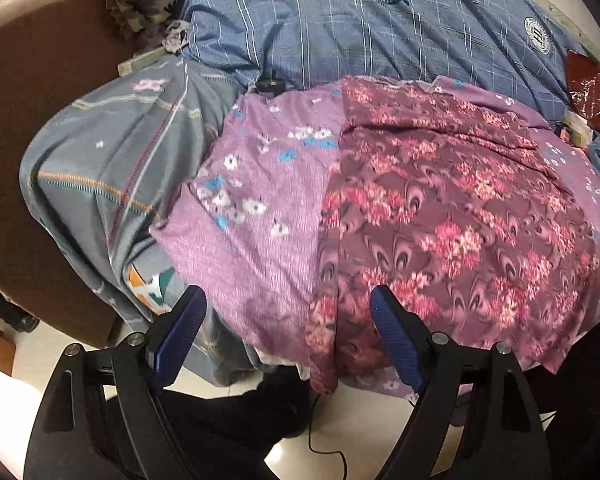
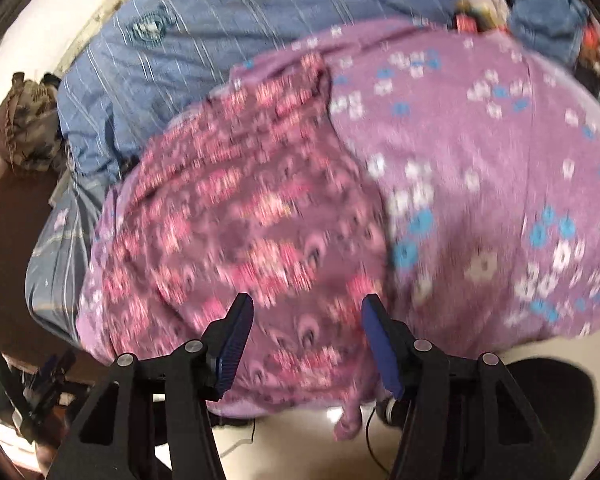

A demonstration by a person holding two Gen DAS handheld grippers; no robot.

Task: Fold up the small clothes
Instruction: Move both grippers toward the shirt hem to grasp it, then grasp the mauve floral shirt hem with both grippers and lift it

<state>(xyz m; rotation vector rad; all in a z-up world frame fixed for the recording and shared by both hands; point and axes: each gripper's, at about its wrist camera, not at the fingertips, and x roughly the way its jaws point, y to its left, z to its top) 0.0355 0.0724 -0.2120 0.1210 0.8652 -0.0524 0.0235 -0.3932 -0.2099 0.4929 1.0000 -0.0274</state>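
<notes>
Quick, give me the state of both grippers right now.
Left gripper: open, holding nothing, above the maroon floral garment.
Right gripper: open, holding nothing, over the same garment.

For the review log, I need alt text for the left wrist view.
The open left gripper hovers above the near edge of a maroon floral garment, spread on a lilac flowered cloth on a bed. A blue checked quilt lies behind, a grey sheet to the left.
</notes>
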